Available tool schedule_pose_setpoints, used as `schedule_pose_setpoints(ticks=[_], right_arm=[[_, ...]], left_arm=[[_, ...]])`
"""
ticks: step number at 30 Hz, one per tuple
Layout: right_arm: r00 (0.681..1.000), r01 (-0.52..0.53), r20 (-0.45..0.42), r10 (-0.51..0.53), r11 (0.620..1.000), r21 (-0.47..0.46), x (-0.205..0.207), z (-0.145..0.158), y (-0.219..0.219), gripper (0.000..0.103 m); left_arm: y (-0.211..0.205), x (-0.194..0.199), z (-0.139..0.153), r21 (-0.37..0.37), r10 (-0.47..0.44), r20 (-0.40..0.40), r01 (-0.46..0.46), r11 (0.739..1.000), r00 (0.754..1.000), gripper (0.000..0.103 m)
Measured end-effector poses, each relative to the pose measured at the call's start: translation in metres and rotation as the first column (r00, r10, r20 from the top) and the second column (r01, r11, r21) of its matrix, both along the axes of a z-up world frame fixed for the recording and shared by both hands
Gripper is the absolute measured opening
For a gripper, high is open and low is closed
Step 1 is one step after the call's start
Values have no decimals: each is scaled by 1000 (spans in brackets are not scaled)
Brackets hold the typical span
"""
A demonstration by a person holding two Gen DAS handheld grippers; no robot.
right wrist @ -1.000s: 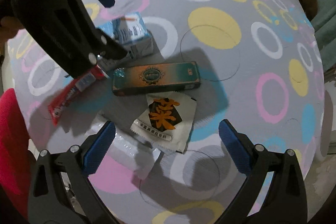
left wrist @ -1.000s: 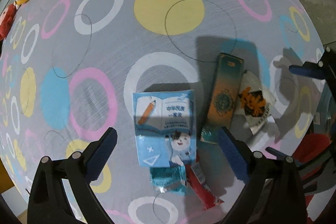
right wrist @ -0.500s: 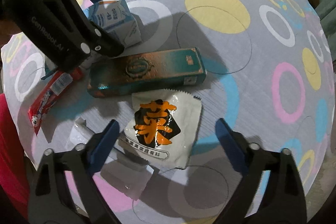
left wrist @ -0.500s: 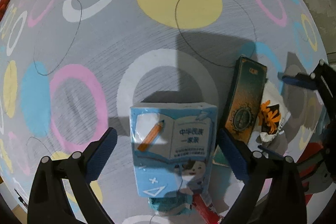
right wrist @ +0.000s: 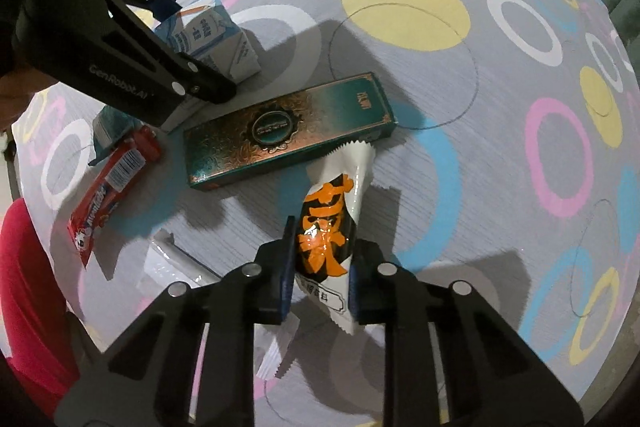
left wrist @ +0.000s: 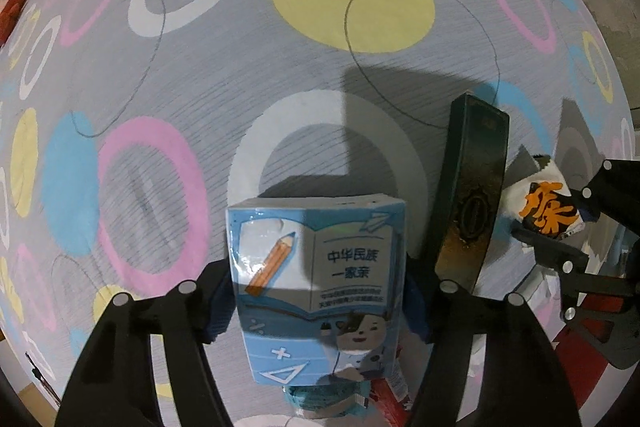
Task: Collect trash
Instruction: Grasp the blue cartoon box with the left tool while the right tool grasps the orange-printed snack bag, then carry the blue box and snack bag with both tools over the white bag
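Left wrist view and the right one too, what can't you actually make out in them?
- Teal wrapper: left wrist view, mostly hidden under the blue carton; right wrist view, behind the left hand-held gripper.
- Red wrapper: small print unreadable; nearly all covered in the left wrist view.
- Left pads on the carton: jaws closing, contact hidden by the carton's sides.
- Clear plastic: contents indistinct, partly behind the right hand-held gripper, which pinches the white sachet.

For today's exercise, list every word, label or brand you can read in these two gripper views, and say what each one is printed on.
"中华民族 一家亲": blue carton, held between the left tongs, whose jaws are closing.
"GenRobot.AI": side of the left tongs.
Large orange character: white sachet gripped by the right tongs; not confidently readable.
Red wrapper: white brand lettering too blurred.
Green box: gold text too small.
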State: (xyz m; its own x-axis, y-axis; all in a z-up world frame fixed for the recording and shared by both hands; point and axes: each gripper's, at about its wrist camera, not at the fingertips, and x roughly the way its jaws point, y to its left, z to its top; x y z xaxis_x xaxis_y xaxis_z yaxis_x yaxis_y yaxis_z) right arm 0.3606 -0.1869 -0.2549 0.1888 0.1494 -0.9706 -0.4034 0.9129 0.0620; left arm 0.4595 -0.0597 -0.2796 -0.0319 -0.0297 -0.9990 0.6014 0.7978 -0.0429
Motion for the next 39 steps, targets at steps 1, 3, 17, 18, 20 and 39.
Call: schedule_pose_setpoints(ticks=[1,3,17,18,20,39], right_arm=[[1000,6,7,-6,1000,-3,-1,0,-2,21],[1000,14,12,-15,1000,5,-5,3,-5,21],[987,87,140,-83,996,-18,-41,63,-10,20],[984,91,152,-88,996,-15,-46,71,-8,20],[980,96,175,-92,995,-14,-54,88,-8,20],[938,102,329,-110,994,42,-179,200,12,20]], left_arm=[[2,1,2,0,4,4,-4,1000,1000,65],[7,0,5,0,16,13,-16,1000,1000,65],[29,-20,79,-50,98,97,-94,994,990,65],[31,-24,86,-54,100,105,-95,994,989,65],[39,-35,106,-60,109,111,-103,993,988,65],[73,-208,179,-95,125,176,-110,989,976,65]])
